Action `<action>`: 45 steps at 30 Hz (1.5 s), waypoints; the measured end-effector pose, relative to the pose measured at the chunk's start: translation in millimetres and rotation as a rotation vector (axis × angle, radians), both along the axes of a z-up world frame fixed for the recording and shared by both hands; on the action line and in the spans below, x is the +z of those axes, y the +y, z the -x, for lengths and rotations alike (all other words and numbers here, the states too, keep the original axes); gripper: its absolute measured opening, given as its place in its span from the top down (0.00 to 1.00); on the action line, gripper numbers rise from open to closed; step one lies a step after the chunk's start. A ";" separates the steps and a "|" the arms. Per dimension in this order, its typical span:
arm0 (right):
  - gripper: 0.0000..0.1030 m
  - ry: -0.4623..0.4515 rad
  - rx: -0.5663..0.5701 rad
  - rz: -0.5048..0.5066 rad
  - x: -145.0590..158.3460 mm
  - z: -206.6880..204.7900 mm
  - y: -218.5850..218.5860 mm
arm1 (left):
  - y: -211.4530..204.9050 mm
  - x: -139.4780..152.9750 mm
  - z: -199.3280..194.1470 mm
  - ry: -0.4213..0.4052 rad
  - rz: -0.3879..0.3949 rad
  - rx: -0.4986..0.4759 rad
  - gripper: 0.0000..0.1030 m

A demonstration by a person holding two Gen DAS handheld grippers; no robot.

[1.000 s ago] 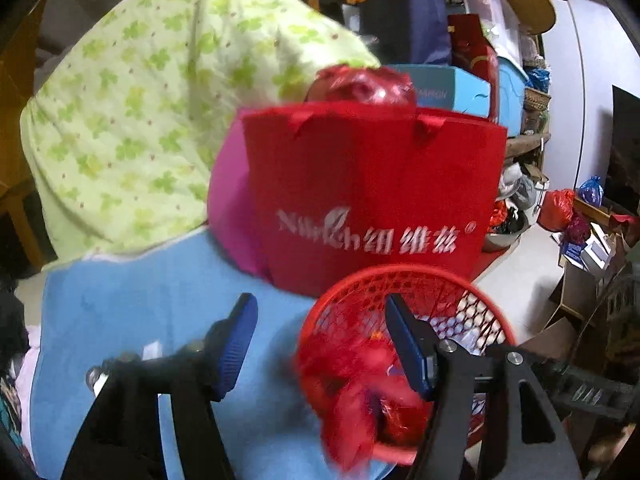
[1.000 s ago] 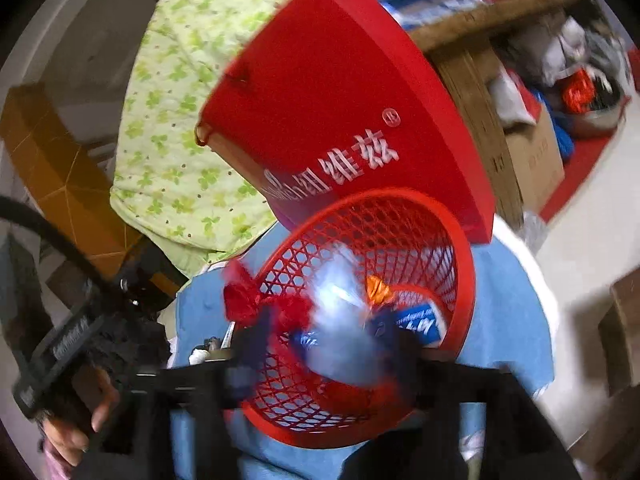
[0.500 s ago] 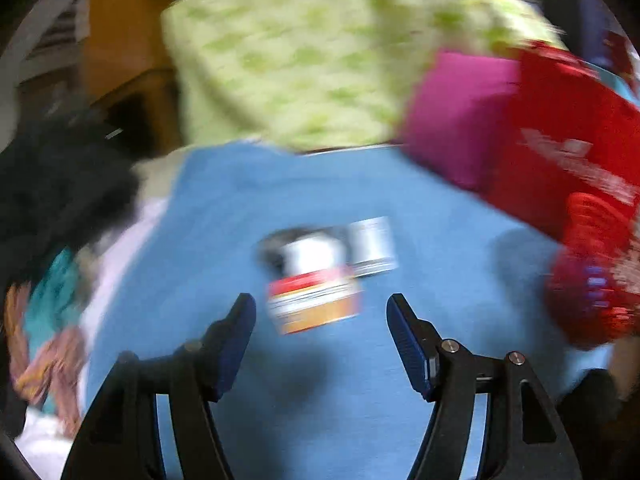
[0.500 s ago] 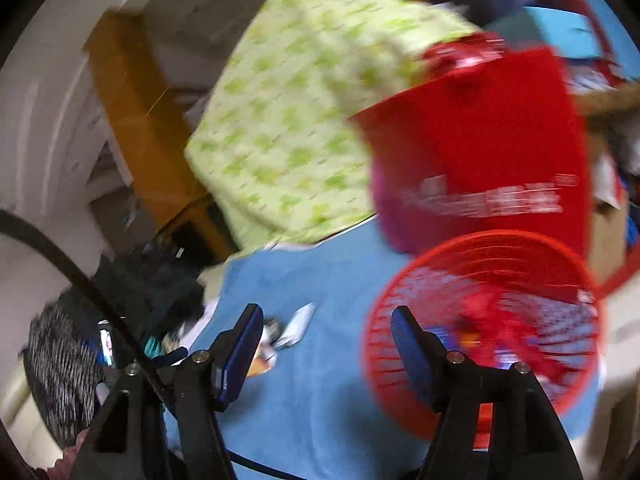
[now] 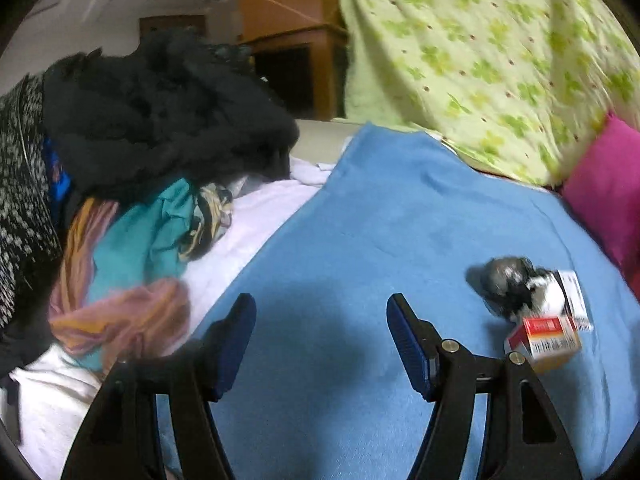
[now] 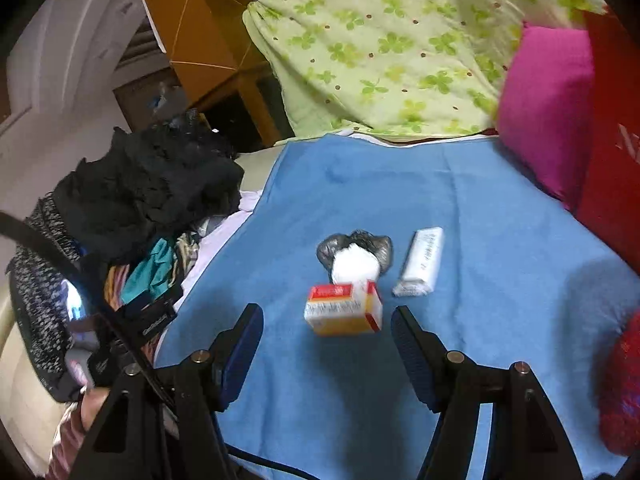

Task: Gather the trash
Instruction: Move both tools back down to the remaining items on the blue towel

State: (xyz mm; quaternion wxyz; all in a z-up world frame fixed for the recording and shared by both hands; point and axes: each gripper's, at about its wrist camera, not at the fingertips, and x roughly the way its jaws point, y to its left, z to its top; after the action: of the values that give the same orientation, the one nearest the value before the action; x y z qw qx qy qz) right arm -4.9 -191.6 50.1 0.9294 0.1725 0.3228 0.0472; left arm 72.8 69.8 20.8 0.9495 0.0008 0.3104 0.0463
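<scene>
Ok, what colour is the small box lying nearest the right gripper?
The small box is red on top, white and orange-yellow below; the right wrist view shows it best.

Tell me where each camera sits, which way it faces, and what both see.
Left wrist: on the open left gripper, over the blue blanket, clothes pile to its left; only its own fingers show.
Right wrist: on the open right gripper, aimed at the small box; its fingers and cable show.
Shared: blanket, box, grey bag, green quilt.

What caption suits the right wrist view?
Open right gripper faces a small carton, a crumpled bag and a white packet on blue blanket.
</scene>
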 end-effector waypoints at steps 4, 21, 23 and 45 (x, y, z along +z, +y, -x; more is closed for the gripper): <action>0.31 0.037 -0.090 0.001 -6.4 -39.5 -1.8 | 4.7 -27.1 -11.4 0.099 0.034 0.026 0.33; 0.31 0.168 -0.307 0.055 -27.3 -123.4 10.3 | -12.6 -31.8 -5.7 0.164 0.139 -0.155 0.33; 0.31 0.179 -0.323 0.070 -30.2 -126.5 9.3 | -11.6 -31.3 -4.2 0.165 0.145 -0.165 0.33; 0.31 0.318 -0.466 0.095 -59.0 -138.4 -16.3 | -21.2 -36.1 6.5 0.168 0.102 -0.290 0.33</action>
State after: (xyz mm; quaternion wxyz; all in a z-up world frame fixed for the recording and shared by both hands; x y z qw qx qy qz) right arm 133.6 -207.9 -9.0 0.8600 0.2034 0.4179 -0.2105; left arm 66.2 48.5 -15.3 0.9158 0.0011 0.3871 -0.1071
